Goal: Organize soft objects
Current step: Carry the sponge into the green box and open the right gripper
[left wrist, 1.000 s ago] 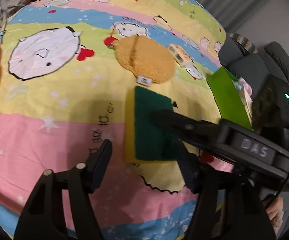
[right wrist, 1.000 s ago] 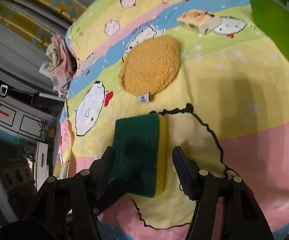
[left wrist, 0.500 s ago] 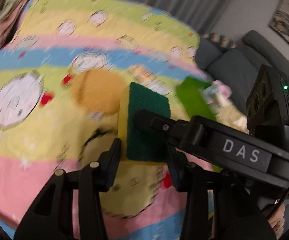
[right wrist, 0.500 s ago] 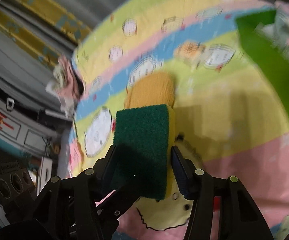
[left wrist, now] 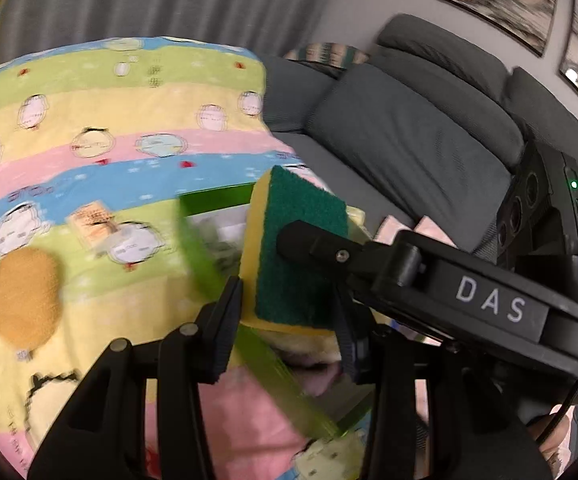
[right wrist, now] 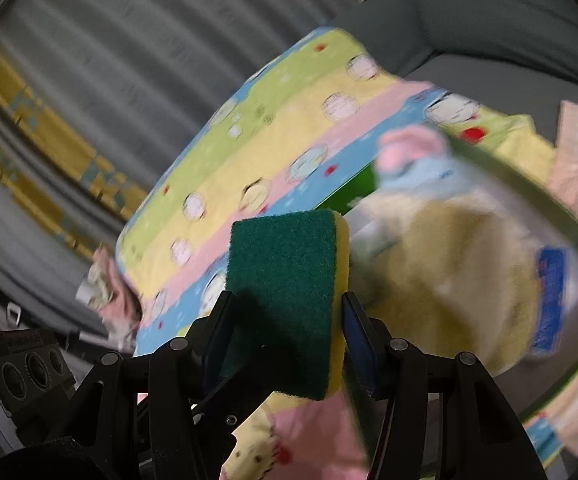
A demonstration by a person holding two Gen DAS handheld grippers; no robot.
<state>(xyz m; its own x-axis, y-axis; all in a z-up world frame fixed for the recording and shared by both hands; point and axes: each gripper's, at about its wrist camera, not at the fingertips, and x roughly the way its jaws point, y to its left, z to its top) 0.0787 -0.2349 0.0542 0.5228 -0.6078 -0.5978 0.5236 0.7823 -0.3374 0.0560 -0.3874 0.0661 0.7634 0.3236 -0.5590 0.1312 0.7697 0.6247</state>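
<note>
A green-topped yellow sponge (left wrist: pixel 301 248) hangs in the air above the striped cartoon blanket (left wrist: pixel 89 152). My left gripper (left wrist: pixel 289 322) is shut on its two long sides. In the left wrist view the right gripper's black arm reaches in from the right and crosses the sponge. The right wrist view shows the same sponge (right wrist: pixel 285 276) pinched in my right gripper (right wrist: pixel 289 328). Just behind and below the sponge stands a green box (left wrist: pixel 205 260) whose near wall passes under it. A round orange fluffy pad (left wrist: pixel 23 296) lies on the blanket at the left.
The box (right wrist: pixel 529 184) holds a beige fluffy item (right wrist: pixel 449 272), a pink and blue cloth (right wrist: pixel 413 156) and a blue piece (right wrist: pixel 549 296). A small orange packet (left wrist: pixel 91 220) lies on the blanket. A grey sofa (left wrist: pixel 409 140) stands to the right, with bunched cloth (right wrist: pixel 105 292) at the blanket's far end.
Both grippers closed on the sponge, lifted it off the blanket and carried it to the right, up to the green box. The orange pad stayed where it was.
</note>
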